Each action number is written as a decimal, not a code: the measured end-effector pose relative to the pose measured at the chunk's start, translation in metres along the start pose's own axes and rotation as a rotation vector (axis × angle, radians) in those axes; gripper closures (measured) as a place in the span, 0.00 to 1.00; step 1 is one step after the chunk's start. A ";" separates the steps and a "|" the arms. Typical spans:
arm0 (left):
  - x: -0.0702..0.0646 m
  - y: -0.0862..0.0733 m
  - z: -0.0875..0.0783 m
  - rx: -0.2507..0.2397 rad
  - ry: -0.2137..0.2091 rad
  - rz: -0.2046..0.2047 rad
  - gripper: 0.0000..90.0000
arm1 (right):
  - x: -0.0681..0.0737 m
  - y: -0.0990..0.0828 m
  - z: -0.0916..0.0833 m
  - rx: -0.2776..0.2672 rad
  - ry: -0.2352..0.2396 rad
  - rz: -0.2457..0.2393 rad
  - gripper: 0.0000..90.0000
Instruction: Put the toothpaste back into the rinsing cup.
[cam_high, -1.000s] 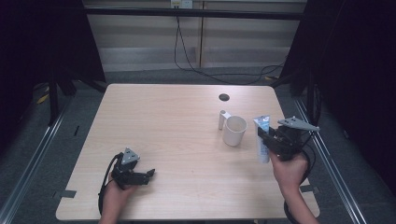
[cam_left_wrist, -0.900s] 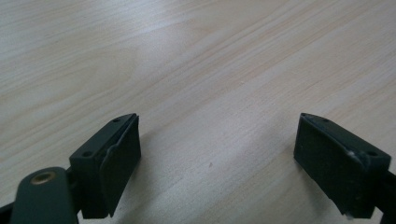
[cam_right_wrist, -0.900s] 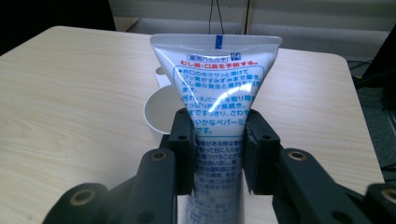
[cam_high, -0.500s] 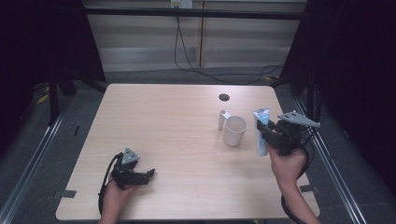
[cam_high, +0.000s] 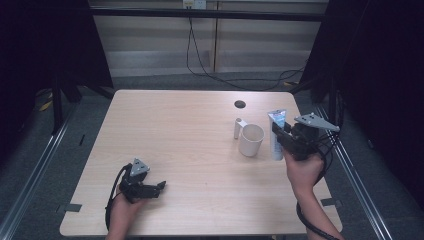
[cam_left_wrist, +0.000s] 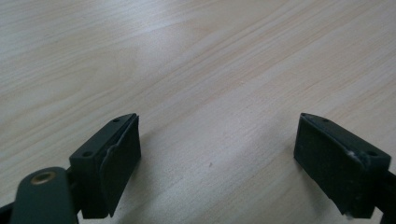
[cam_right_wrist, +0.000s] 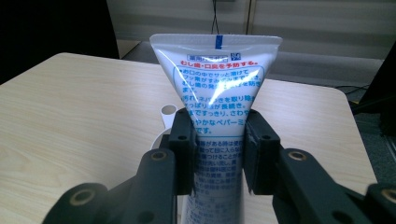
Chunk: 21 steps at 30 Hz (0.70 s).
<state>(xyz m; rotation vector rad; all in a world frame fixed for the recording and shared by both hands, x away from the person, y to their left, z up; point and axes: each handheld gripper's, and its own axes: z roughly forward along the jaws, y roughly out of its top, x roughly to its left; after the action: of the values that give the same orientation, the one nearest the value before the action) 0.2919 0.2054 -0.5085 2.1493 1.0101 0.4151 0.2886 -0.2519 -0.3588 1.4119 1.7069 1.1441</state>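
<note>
A white toothpaste tube (cam_high: 276, 134) with blue and red print stands upright, cap end down, at the table's right side. My right gripper (cam_high: 280, 140) is shut on its middle. In the right gripper view the two black jaws pinch the tube (cam_right_wrist: 217, 88) from both sides, gripper (cam_right_wrist: 218, 140). Just left of the tube stands a white cup (cam_high: 250, 140), part of its rim (cam_right_wrist: 159, 139) showing behind the left jaw. My left gripper (cam_high: 159, 187) rests near the table's front left, open, with bare wood between its jaws (cam_left_wrist: 217, 158).
A small white upright piece (cam_high: 237, 127) stands at the cup's far left side. A dark round spot (cam_high: 240, 104) marks the wooden table (cam_high: 175, 125) farther back. The right table edge runs close beside my right hand. Cables hang behind the table.
My right gripper has shifted a little toward the far side and the cup, carrying the tube with it. The left gripper has stayed still.
</note>
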 end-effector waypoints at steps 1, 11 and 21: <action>0.000 0.000 0.000 0.000 0.000 0.000 0.16 | 0.000 0.001 0.001 0.001 0.004 0.002 0.77; 0.000 0.000 0.000 0.000 -0.002 0.000 0.16 | 0.005 0.012 0.008 -0.019 0.007 -0.009 0.77; 0.000 0.000 0.000 0.000 -0.002 0.000 0.16 | 0.014 0.025 0.017 -0.055 0.026 0.003 0.76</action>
<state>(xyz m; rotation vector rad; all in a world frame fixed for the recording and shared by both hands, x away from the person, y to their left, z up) 0.2919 0.2054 -0.5085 2.1493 1.0094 0.4127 0.3111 -0.2328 -0.3426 1.3719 1.6789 1.2065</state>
